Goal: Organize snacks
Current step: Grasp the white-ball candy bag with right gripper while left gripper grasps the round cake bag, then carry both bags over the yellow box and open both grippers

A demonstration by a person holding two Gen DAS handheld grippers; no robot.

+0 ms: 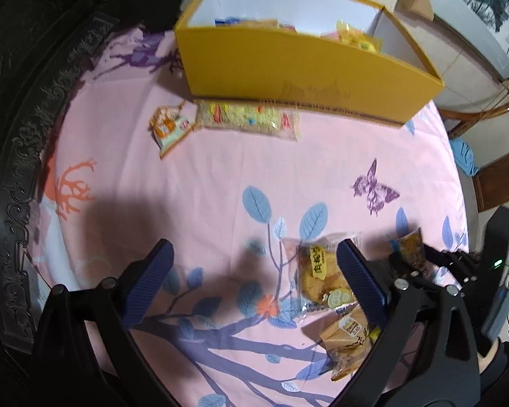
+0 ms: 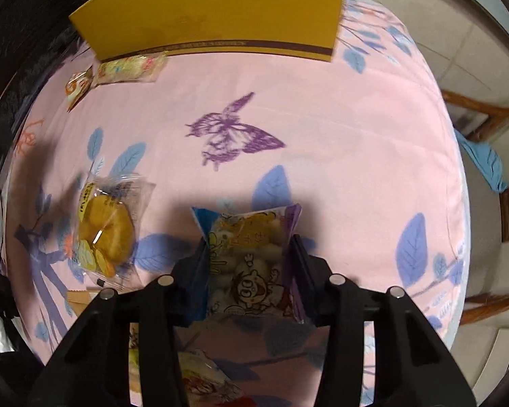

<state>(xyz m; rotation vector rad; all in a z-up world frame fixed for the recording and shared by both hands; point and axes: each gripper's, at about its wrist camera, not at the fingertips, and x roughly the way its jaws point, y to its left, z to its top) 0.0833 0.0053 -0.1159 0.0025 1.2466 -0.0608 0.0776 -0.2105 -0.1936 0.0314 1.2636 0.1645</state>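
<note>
- Right wrist view: my right gripper (image 2: pixel 247 254) is clamped on a small cartoon packet (image 2: pixel 246 257), one pad on each side edge, the ends of the wrapper folding up round the pads. The jaws stand narrow, closed to the packet's width.
- That packet's long axis runs away from me along the fingers, toward the yellow box (image 2: pixel 213 13) at the far edge of the pink cloth (image 2: pixel 339 129). The box is well apart from the packet, ahead and a little to the left, with the purple butterfly print between them.
- I judge the coming move to be a lift and a carry forward, high enough to clear the box's near wall.
- Left wrist view: my left gripper (image 1: pixel 254 278) hangs wide, nothing between its pads. A clear bag of golden pastry (image 1: pixel 317 273) lies just inside its right-hand pad, with a brown packet (image 1: pixel 347 342) close behind it, nearer to me.
- Same view: the box (image 1: pixel 305 64) already holds several packets. Two more, a small orange one (image 1: pixel 168 125) and a long clear one (image 1: pixel 247 118), lie on the cloth beside its near wall.
- For the pastry bag, my left hand is the nearer one.
</note>
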